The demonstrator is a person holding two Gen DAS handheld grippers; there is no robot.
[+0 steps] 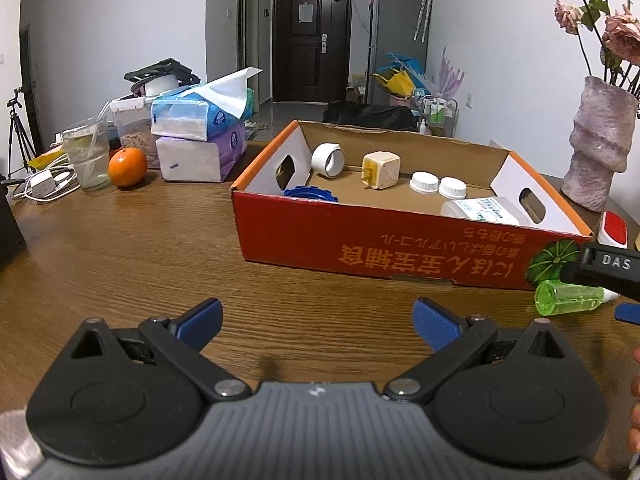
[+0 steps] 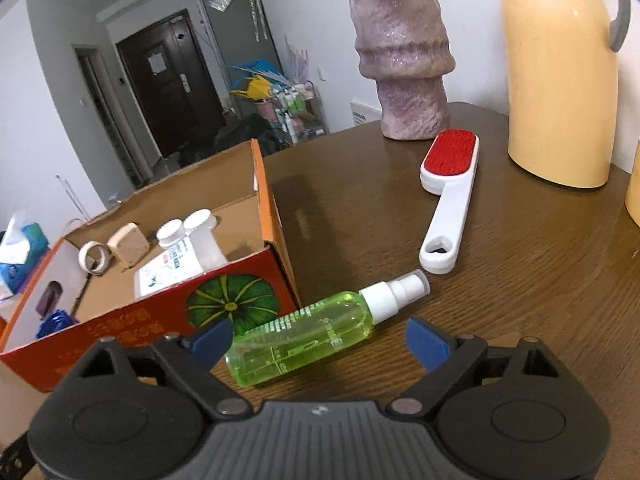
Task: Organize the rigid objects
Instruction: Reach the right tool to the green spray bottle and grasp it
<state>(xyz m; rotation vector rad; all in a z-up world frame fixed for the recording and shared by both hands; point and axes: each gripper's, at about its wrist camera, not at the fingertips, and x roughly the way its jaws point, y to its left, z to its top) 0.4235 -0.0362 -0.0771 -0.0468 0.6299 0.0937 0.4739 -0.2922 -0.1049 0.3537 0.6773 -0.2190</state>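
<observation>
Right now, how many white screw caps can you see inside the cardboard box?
2. Both white caps sit side by side toward the back right of the box: one nearer the plug adapter, the other just right of it. More could be hidden behind the near wall.

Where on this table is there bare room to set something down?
Bare wood lies left of the red box, between it and the orange, and between the box and the lint brush. It is crowded by the green spray bottle and around the glass and tissue packs.
</observation>
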